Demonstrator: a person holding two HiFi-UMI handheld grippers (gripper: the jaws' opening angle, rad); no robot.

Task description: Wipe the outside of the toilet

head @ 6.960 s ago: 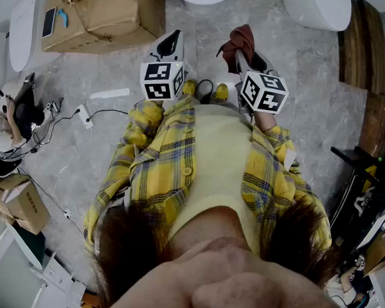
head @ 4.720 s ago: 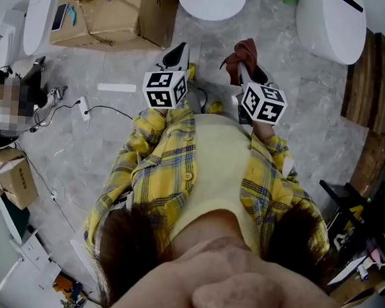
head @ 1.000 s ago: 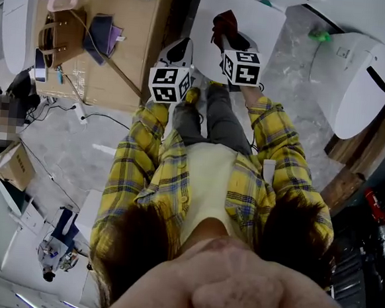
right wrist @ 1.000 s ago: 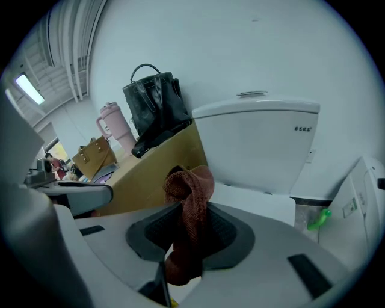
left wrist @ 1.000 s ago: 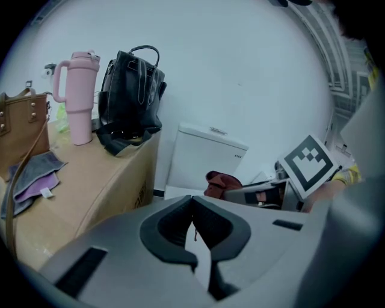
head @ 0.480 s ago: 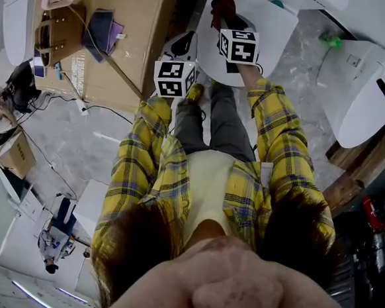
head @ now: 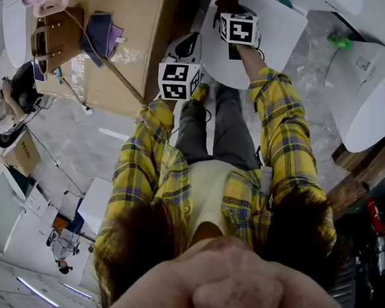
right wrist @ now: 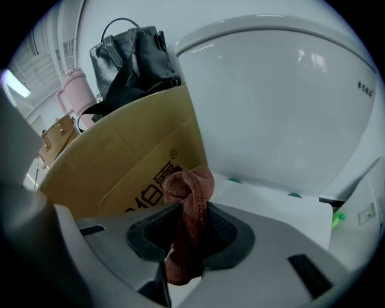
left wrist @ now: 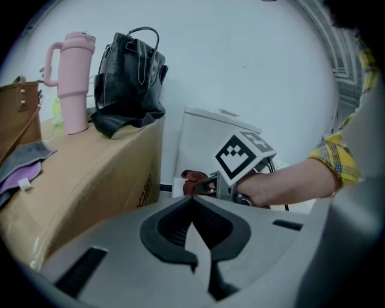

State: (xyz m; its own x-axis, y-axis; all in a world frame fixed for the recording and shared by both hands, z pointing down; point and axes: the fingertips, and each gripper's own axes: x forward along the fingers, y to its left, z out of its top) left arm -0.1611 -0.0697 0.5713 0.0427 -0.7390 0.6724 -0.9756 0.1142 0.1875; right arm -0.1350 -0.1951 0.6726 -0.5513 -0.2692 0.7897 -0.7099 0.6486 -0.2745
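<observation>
My right gripper (right wrist: 188,231) was pinched tight on the brown cloth (right wrist: 191,189). I held the cloth up close to the white toilet (right wrist: 283,102), by its big back part. My left gripper (left wrist: 192,216) was closed with nothing in it, near the cardboard box (left wrist: 90,174).

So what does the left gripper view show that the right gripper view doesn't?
Only the left gripper view: the left tool with jaws shut and empty, plus the hand and plaid sleeve behind the right tool. Only the right gripper view: a small green object beside the toilet. Both: the brown rag clamped in the right tool, the toilet, cardboard box, black handbag and pink tumbler.
</observation>
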